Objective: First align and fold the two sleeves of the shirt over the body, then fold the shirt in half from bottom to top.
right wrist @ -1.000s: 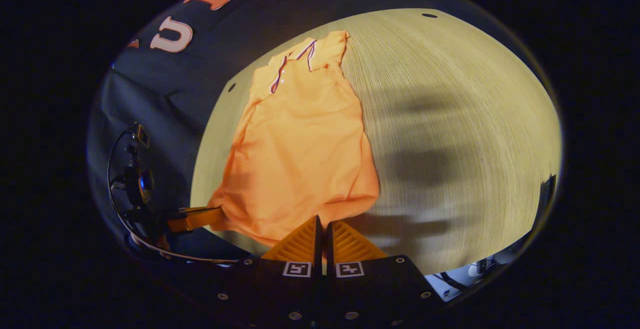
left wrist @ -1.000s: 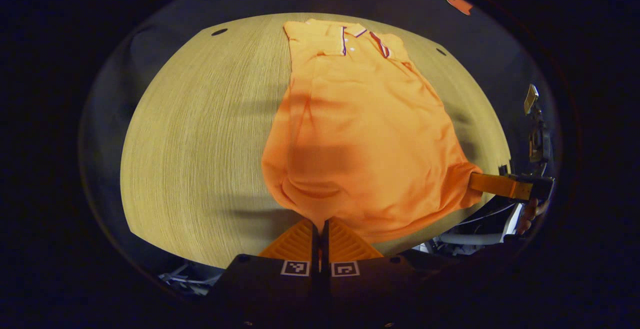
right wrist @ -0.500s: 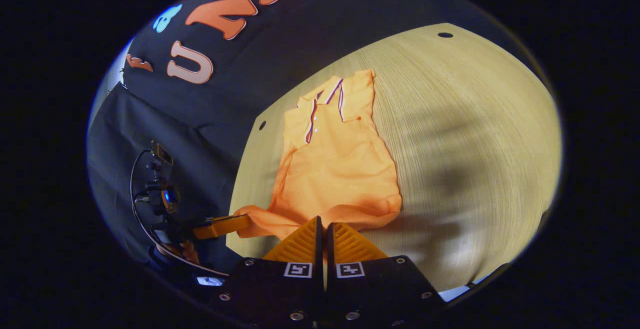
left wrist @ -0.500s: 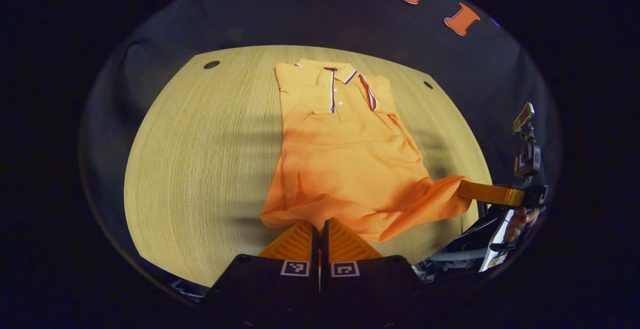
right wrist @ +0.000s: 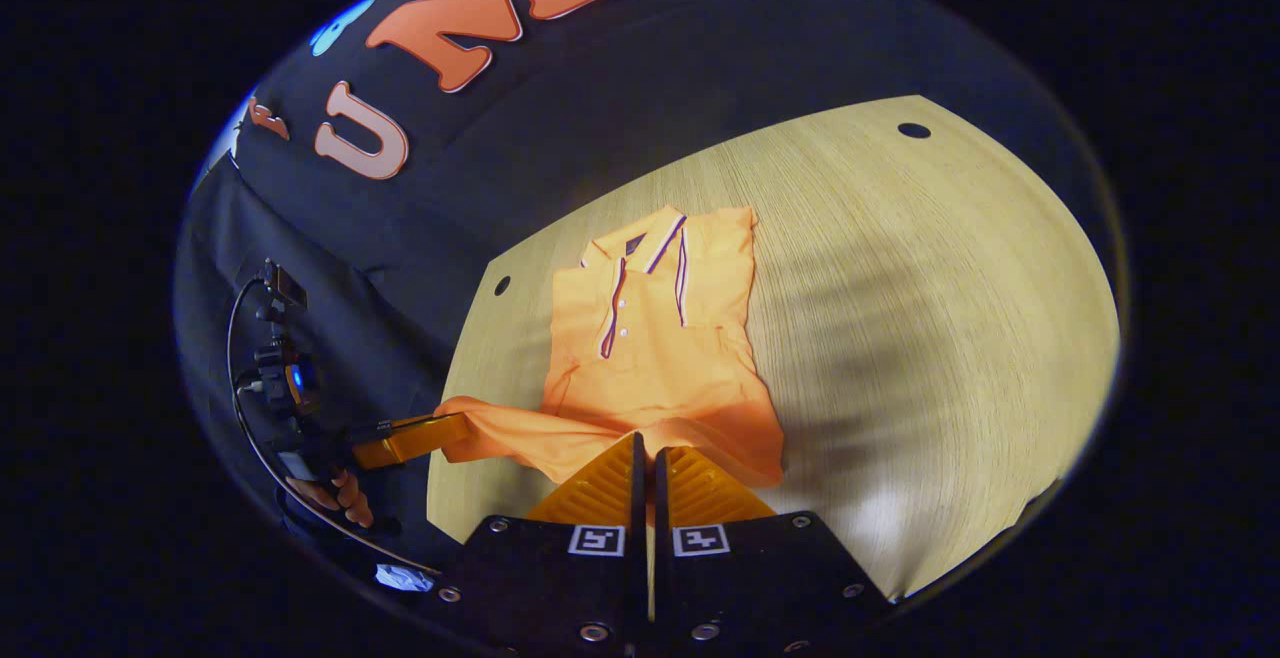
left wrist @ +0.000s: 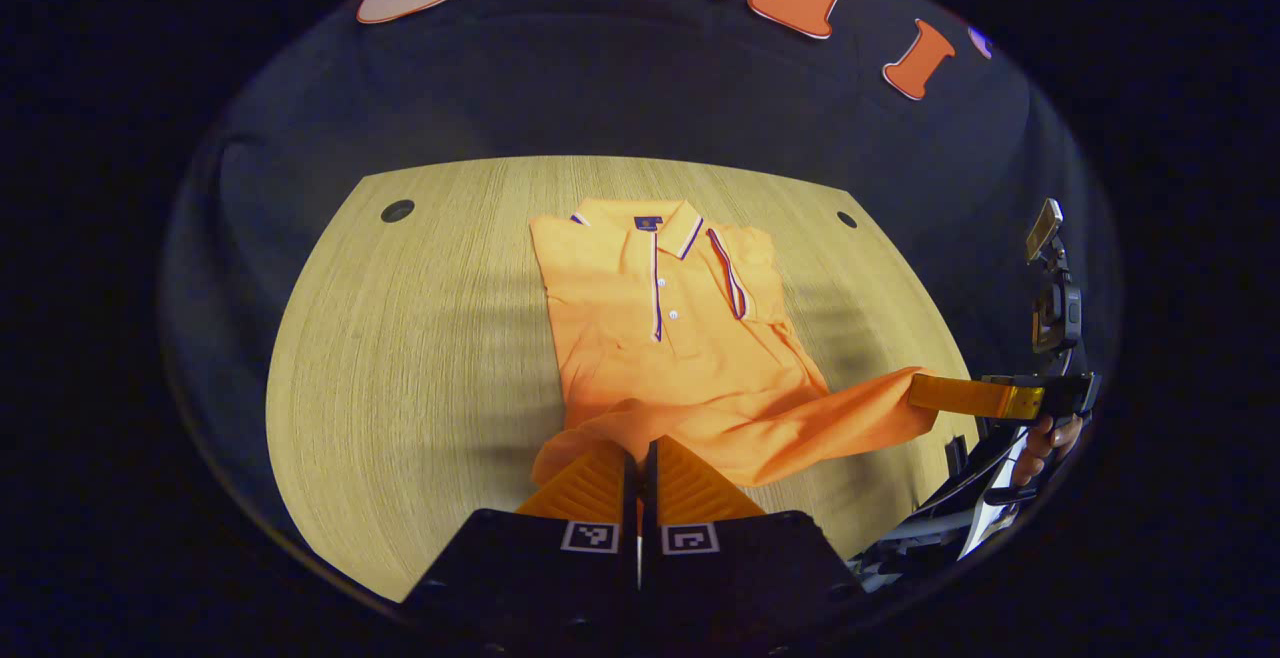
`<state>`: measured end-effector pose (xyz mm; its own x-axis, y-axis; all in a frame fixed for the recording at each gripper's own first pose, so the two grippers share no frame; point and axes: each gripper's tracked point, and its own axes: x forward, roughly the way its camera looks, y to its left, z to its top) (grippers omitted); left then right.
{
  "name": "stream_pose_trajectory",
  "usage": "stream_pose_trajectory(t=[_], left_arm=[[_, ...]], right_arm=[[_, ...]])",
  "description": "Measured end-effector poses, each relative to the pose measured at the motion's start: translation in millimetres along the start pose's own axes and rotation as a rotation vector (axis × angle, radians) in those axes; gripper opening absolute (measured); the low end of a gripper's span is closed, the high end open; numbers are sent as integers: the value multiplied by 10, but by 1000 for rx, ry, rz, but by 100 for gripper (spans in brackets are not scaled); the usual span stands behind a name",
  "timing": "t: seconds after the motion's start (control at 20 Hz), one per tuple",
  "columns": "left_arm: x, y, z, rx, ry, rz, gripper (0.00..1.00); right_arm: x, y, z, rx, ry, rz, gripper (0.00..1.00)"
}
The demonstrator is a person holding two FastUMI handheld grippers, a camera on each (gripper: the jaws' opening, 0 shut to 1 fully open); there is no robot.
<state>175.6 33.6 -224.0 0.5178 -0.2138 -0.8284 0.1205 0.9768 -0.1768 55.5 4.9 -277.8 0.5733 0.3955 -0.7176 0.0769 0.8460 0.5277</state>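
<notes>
Pale wood-grain table with small dark round holes near its far corners.

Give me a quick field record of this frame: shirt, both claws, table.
shirt: orange polo shirt, collar at far end, sleeves already folded in, hem lifted off the table
left claw: shut on the shirt's hem
right claw: shut on the hem's other corner
hem: stretched between the two claws, raised toward the collar
table: light wood table
stage: bottom-to-top fold under way
</notes>
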Motion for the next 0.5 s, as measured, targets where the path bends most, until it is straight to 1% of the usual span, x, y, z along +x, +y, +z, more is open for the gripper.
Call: stream_pose_trajectory(t=[0.15,0.3,0.5], left_arm=[[151,99,221,2,-17,-2,1],[266,221,488,-19,-27,-11,1],[416,373,870,-33,-52,-21,1]], right_arm=[[79,82,300,-17,-35,-7,4],[176,106,596,-29,-62,-27,4],[391,113,973,-36,-82,-48,4]])
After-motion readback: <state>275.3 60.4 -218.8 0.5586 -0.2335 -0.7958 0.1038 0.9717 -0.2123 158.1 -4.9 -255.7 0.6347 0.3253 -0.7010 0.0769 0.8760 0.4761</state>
